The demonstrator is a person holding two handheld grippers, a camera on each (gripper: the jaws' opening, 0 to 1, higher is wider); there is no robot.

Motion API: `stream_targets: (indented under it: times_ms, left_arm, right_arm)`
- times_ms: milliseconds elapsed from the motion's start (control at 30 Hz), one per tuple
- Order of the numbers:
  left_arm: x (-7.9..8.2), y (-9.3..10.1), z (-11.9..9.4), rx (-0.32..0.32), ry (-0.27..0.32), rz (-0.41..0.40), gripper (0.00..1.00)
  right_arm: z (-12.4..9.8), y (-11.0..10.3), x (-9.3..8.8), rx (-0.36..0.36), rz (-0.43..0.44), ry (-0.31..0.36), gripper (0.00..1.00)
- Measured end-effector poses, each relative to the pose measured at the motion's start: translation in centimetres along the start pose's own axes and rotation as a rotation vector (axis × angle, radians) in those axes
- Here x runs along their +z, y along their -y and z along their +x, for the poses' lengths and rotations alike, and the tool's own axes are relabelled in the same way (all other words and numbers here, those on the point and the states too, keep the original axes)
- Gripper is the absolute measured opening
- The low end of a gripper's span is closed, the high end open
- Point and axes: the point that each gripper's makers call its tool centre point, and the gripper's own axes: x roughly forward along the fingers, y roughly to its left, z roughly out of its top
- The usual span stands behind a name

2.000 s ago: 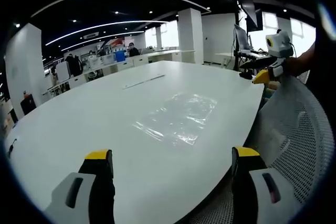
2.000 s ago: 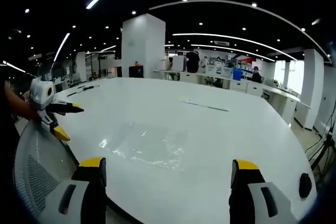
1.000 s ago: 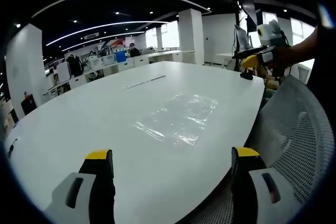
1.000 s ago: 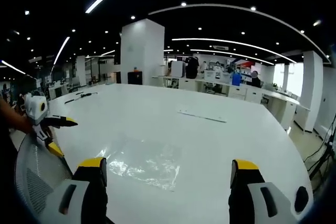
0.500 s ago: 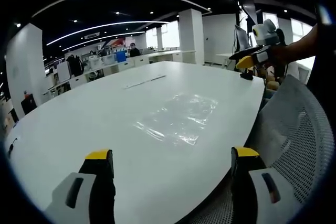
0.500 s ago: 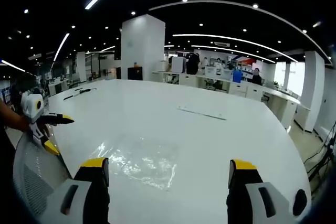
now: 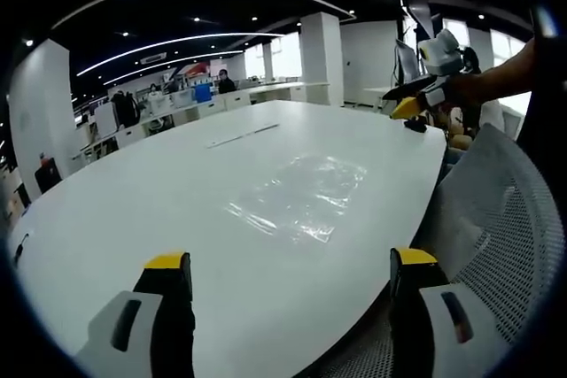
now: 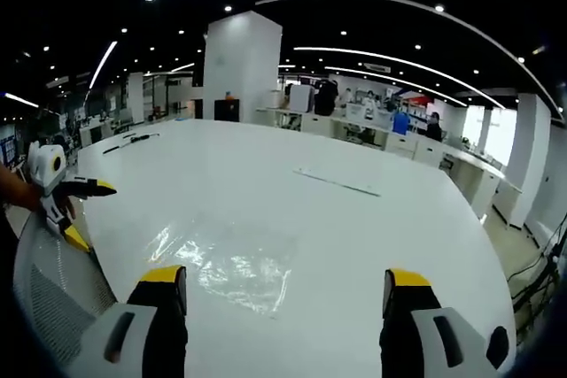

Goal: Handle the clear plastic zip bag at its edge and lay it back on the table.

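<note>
A clear bag (image 7: 303, 196) lies flat on the white table (image 7: 159, 192) in an office; both grippers (image 7: 288, 276) (image 8: 282, 285) gape, holding nothing.

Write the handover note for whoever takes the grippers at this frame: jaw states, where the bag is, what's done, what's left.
Left gripper: jaws open, empty, held above the near edge of the table.
Right gripper: jaws open, empty, pointed at the bag from the table's edge.
Clear zip bag: flat on the white table, beside the mesh chair, untouched by either gripper.
Done: nothing visible yet.
Left: grip the bag at an edge, handle it, lay it back flat.
</note>
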Motion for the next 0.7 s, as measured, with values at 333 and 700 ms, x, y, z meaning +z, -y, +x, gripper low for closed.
stream_targets:
  times_ms: [333,700]
  left_arm:
    - [0.5,0.2,-0.1,0.005,0.0,-0.003,0.92]
    - [0.3,0.2,-0.2,0.0,-0.004,-0.007,0.92]
  right_arm:
    - [0.5,-0.3,-0.3,0.015,-0.003,-0.017,0.9]
    - [1.7,-1.1,-0.9,0.028,-0.003,-0.046,0.87]
